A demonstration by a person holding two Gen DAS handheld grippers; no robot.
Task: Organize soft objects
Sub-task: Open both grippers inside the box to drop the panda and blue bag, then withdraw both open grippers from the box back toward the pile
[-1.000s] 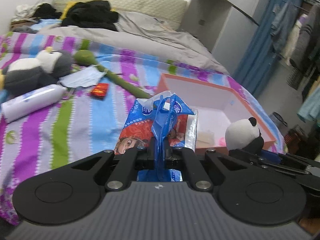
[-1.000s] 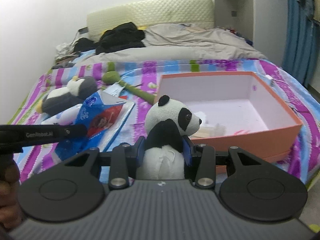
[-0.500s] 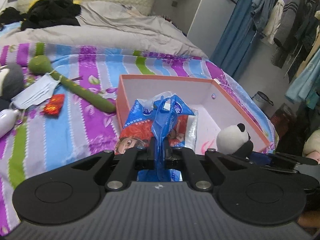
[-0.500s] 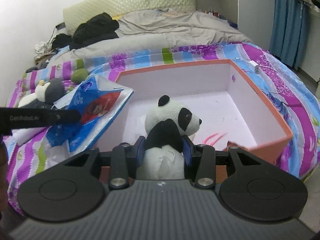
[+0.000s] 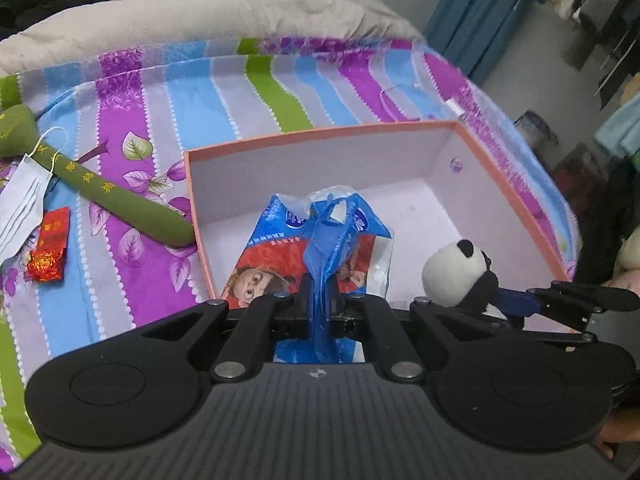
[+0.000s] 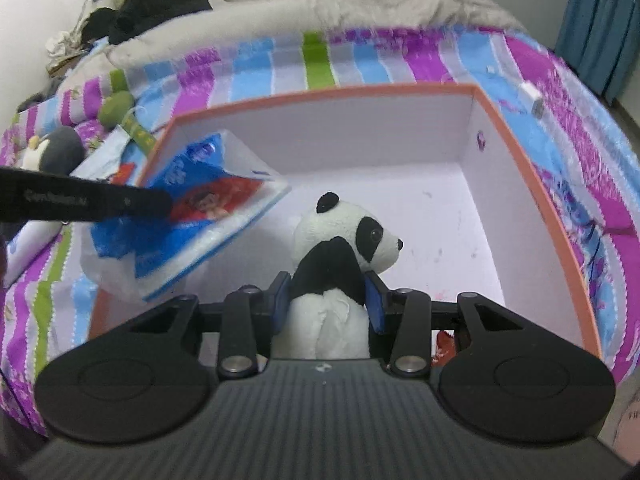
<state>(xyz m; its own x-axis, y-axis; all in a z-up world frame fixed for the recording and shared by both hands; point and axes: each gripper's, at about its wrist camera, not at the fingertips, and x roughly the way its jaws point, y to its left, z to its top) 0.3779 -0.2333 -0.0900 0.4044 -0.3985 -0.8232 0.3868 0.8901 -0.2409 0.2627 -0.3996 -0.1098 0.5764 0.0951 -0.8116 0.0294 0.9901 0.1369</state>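
My left gripper (image 5: 319, 294) is shut on a blue and red tissue pack (image 5: 288, 252) and holds it over the left side of the orange box (image 5: 320, 138). The pack also shows in the right wrist view (image 6: 200, 216). My right gripper (image 6: 328, 296) is shut on a panda plush (image 6: 340, 256) and holds it above the box's white floor (image 6: 424, 216). The panda also shows at the right of the left wrist view (image 5: 456, 272).
On the striped bedspread left of the box lie a green stick toy (image 5: 100, 196), a face mask (image 5: 20, 204) and a small red packet (image 5: 50, 250). A penguin plush (image 6: 56, 148) lies farther left. A grey duvet (image 5: 200, 8) covers the far bed.
Both grippers have moved forward and over the box, carrying the tissue pack and the panda. The box now fills the middle of both views.
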